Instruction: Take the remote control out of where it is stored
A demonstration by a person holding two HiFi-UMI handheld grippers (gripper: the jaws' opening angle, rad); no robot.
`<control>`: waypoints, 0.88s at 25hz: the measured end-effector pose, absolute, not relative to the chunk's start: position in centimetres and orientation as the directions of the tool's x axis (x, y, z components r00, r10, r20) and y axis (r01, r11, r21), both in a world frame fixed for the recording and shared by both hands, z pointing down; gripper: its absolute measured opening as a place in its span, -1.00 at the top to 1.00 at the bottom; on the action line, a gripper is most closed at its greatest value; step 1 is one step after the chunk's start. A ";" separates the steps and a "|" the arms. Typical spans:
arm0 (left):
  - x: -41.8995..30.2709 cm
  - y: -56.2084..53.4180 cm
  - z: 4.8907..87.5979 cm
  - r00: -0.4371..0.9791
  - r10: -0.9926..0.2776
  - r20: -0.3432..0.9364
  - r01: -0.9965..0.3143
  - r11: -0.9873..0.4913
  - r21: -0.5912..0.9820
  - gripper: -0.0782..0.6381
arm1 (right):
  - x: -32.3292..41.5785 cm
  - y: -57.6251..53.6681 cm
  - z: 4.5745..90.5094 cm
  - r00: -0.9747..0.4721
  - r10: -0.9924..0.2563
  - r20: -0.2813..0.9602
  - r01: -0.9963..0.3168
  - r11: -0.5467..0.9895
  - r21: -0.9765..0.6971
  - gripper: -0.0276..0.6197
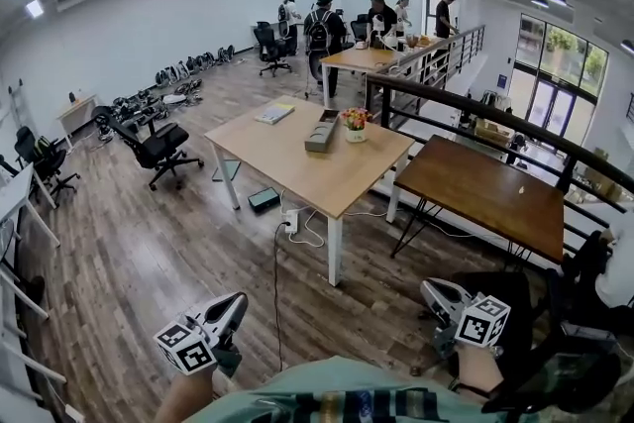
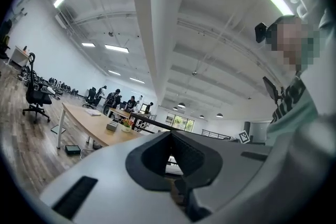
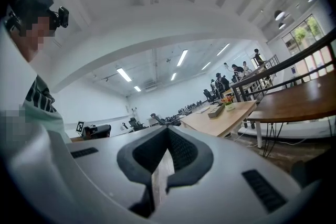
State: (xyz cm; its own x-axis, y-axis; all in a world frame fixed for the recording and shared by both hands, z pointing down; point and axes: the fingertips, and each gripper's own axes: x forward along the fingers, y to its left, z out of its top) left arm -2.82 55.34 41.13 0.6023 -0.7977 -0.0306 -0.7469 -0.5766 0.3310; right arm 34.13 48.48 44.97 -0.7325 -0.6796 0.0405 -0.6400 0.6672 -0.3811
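The left gripper (image 1: pixel 230 310) and right gripper (image 1: pixel 436 297) are both closed and empty. The gray box (image 1: pixel 321 131) on the light table (image 1: pixel 297 168) lies well ahead, roughly between them, its length running away. The remote probably sits inside, unseen.

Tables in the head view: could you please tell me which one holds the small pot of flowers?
The light wooden table with white legs mid-room, its flower pot beside a grey box; the dark brown table at its right shows no flowers.
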 end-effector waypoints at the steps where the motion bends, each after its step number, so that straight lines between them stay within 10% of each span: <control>1: -2.1 55.1 41.1 0.609 -0.793 -0.029 -0.742 -0.582 0.332 0.80 | 34.9 48.6 45.2 -0.727 -0.685 0.040 -0.645 0.662 -0.382 0.92; 22: 12.1 52.6 43.1 0.673 -0.740 0.013 -0.688 -0.619 0.380 0.80 | 47.6 49.3 48.5 -0.719 -0.691 0.078 -0.650 0.628 -0.427 0.92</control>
State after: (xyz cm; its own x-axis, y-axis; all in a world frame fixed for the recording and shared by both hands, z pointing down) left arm 12.06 52.64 43.11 0.6728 -0.7397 0.0134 -0.6878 -0.6188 0.3795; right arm 47.56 49.31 48.48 -0.7186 -0.6911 0.0777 -0.6505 0.6284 -0.4267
